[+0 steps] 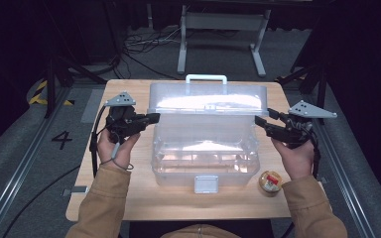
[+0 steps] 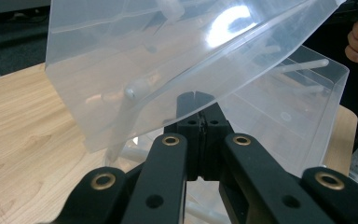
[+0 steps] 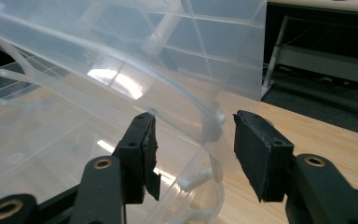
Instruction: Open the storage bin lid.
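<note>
A person in tan sleeves works at a small light-wood table [image 1: 139,198] in a dim room, a two-jaw gripper in each hand and a clear plastic storage box [image 1: 204,158] standing open at the table's centre. The box's lid [image 1: 208,101] is raised and leans back, its white carry handle [image 1: 206,78] at the far edge and a grey latch [image 1: 206,184] at the near wall. The left gripper [image 1: 151,119] sits at the lid's left end; in the left gripper view its jaws are clenched together, tips [image 2: 198,100] against the lower edge of the lid [image 2: 168,56], though whether they pinch the plastic cannot be told. The right gripper [image 1: 264,118] is at the lid's right end, released: in the right gripper view its pads [image 3: 261,154] stand apart with the lid's corner edge [image 3: 212,121] between them, untouched. A small round yellow tin [image 1: 270,182] lies on the table just beside the box's near right corner. Grey carpeted floor [image 1: 25,148] surrounds the table, marked with a "4" [image 1: 62,139] and a strip of yellow-and-black tape [image 1: 39,93]. Cables [image 1: 144,44] trail across the floor toward a grey metal stand [image 1: 223,29] beyond the table.
</note>
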Demonstrator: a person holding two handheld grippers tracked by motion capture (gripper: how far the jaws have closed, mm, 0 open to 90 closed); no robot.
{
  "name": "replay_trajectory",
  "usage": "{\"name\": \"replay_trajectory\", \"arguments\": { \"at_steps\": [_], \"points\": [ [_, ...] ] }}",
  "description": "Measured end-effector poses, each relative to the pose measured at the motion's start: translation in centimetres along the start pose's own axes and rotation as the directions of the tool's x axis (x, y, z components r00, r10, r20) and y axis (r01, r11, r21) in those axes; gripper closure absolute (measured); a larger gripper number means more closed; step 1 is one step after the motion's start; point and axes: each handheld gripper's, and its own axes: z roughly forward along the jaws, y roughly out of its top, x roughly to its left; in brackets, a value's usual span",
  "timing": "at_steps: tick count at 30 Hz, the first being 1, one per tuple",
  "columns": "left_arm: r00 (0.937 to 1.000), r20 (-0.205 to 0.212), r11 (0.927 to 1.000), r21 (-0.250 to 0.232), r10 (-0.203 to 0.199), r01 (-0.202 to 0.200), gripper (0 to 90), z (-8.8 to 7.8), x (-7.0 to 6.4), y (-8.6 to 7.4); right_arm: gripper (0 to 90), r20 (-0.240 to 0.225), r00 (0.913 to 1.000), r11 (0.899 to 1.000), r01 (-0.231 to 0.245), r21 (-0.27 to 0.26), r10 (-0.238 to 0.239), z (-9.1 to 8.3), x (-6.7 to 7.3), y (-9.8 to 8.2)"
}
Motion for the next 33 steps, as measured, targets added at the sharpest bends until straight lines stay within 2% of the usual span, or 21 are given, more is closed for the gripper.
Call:
{"name": "replay_trajectory", "arguments": {
  "at_steps": [11, 20, 23, 29, 33],
  "points": [
    [1.0000, 0.001, 1.0000, -0.001, 0.000, 0.000, 89.5, 0.1, 0.1, 0.0, 48.5, 0.042, 0.9991, 1.000, -0.001, 0.001, 0.001, 1.7, 0.0, 0.6],
    [1.0000, 0.005, 1.0000, 0.003, -0.006, 0.006, 89.5, 0.1, 0.1, 0.0, 48.7, 0.081, 0.9963, 1.000, -0.027, -0.011, 0.028, 2.6, 0.0, 0.8],
    [1.0000, 0.005, 0.9999, 0.007, -0.007, 0.007, 89.4, 0.1, 0.1, 0.0, 51.4, 0.114, 0.9933, 0.999, -0.018, -0.035, 0.022, 2.7, 0.2, 0.9],
    [0.9998, 0.009, 0.9998, 0.013, -0.018, 0.018, 89.3, 0.1, 0.2, -0.1, 60.5, 0.187, 0.9824, 0.999, 0.010, -0.045, -0.002, 2.7, 0.7, 1.0],
    [0.9996, 0.015, 0.9996, 0.016, -0.025, 0.025, 85.6, 0.0, 0.2, -0.1, 66.3, 0.212, 0.9772, 0.998, 0.014, -0.055, -0.002, 2.5, 0.8, 1.0]
  ]
}}
